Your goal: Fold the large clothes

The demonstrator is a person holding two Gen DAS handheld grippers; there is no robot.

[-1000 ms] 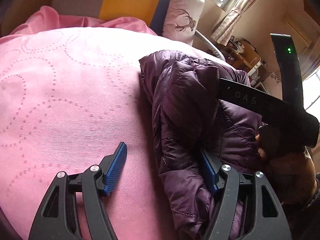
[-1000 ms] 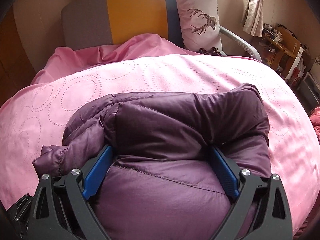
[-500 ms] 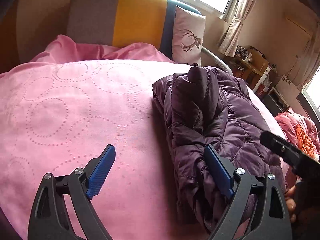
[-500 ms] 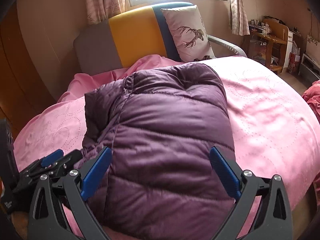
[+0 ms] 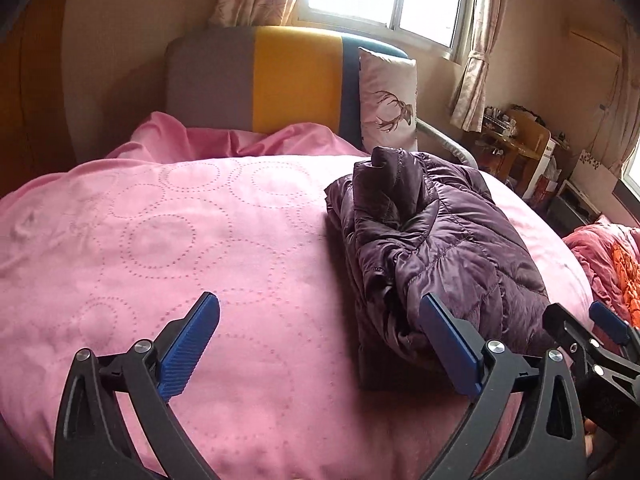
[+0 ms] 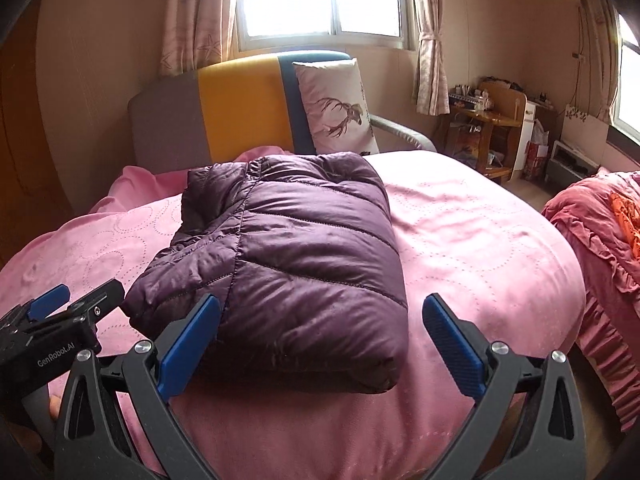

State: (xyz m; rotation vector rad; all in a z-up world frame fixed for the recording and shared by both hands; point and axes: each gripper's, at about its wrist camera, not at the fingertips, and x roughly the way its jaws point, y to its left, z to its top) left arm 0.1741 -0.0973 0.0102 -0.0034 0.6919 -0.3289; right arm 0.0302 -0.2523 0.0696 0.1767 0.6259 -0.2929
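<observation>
A purple quilted puffer jacket (image 6: 288, 256) lies folded into a compact bundle on the pink bed cover (image 6: 480, 248). It also shows in the left wrist view (image 5: 436, 240), right of centre. My left gripper (image 5: 320, 340) is open and empty, above the pink cover just left of the jacket's near edge. My right gripper (image 6: 320, 344) is open and empty, just short of the jacket's near edge and clear of it. The right gripper's body (image 5: 592, 344) shows at the lower right of the left wrist view. The left gripper's body (image 6: 52, 328) shows at the lower left of the right wrist view.
A grey, yellow and blue headboard (image 6: 240, 112) and a deer-print pillow (image 6: 340, 108) stand at the far end of the bed. A red-pink quilt (image 6: 600, 240) hangs at the right. A wooden desk with clutter (image 6: 488, 128) stands by the far wall.
Both grippers have let go of the jacket and pulled back toward the near edge of the bed. The jacket now lies folded and flatter on the cover.
</observation>
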